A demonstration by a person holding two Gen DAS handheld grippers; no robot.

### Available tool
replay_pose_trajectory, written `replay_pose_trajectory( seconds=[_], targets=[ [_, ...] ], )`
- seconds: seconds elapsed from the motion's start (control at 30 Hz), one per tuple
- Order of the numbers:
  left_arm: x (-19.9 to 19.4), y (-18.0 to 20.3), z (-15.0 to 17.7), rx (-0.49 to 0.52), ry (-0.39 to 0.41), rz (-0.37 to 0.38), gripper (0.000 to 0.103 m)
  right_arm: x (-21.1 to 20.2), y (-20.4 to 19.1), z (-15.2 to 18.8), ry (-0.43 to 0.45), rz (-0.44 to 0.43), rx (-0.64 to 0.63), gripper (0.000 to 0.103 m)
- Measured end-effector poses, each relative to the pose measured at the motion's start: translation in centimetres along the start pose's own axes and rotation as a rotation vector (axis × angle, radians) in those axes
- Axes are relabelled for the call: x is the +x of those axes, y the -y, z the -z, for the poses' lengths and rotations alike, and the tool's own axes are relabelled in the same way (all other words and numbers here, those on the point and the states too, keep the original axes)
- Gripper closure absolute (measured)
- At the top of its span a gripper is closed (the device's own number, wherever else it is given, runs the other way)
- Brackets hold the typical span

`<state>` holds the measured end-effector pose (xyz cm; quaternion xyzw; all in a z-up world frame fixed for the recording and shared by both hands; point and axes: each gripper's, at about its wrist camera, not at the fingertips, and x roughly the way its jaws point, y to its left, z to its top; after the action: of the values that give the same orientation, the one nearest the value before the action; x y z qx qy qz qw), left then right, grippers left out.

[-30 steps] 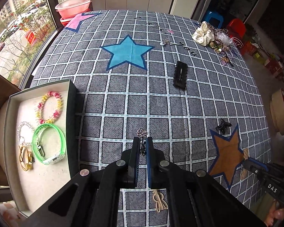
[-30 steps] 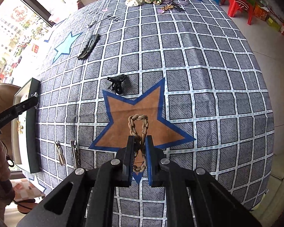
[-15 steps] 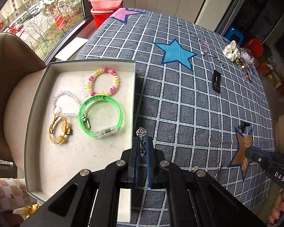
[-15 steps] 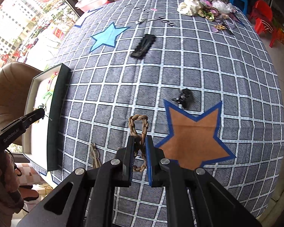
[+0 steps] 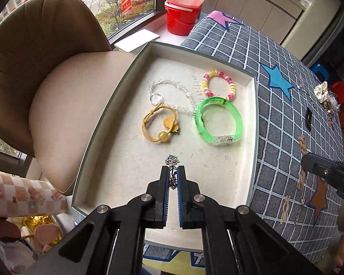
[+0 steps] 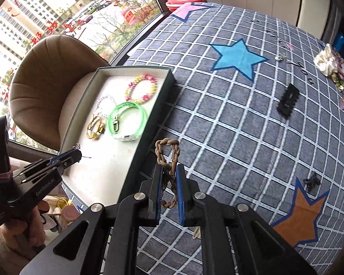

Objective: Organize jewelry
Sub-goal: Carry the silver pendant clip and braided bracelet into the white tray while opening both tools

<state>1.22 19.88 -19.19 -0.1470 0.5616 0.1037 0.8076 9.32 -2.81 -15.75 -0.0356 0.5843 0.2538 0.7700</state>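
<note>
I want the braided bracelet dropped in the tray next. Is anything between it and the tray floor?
The tray's near wall stands between the braided bracelet, held by the right hand-held gripper, and the tray floor. The left hand-held gripper with a silver chain hangs over the near end.

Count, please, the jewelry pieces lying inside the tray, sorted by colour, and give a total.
Green bangle: 1
Yellow hair tie with charm: 1
Clear bead bracelet: 1
Pink and yellow bead bracelet: 1
Total: 4 lying in the tray. The silver piece held above it is not counted.
</note>
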Motion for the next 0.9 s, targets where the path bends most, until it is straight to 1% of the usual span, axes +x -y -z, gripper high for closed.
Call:
replay_pose_trajectory(
  seconds=[0.2,0.4,0.57,0.63,0.77,0.9],
  targets=[
    [1.6,-2.8,0.6,-0.049,-0.02,-0.04,0.089,3.3,-4.6,-1.2,-0.054,-0.071,-0.079,0.091],
    [3.4,-3.9,0.5,-0.062,-0.04,-0.041,0.089,7.0,-7.7,-1.3,-0.132,-0.11,-0.13,0.091],
    [4.9,-3.9,0.0,-0.052,-0.051,-0.049,0.089,9.6,-8.7,-1.1,-0.191,-0.123,-0.133,0.091],
    [5.3,-3.9,-0.3,-0.054,-0.045,-0.05,0.089,10.5,-8.9,-1.3,-0.204,-0.113,-0.139,0.091],
    [5.6,-3.5,-1.3,-0.04,-0.029,-0.064,0.089,11.7,-8.9,-1.9,-0.212,-0.085,-0.144,0.091],
    [6.0,-3.1,-2.5,-0.036,-0.019,-0.065,0.089,11.9,-8.4,-2.6,-0.2,-0.063,-0.132,0.091]
  ],
)
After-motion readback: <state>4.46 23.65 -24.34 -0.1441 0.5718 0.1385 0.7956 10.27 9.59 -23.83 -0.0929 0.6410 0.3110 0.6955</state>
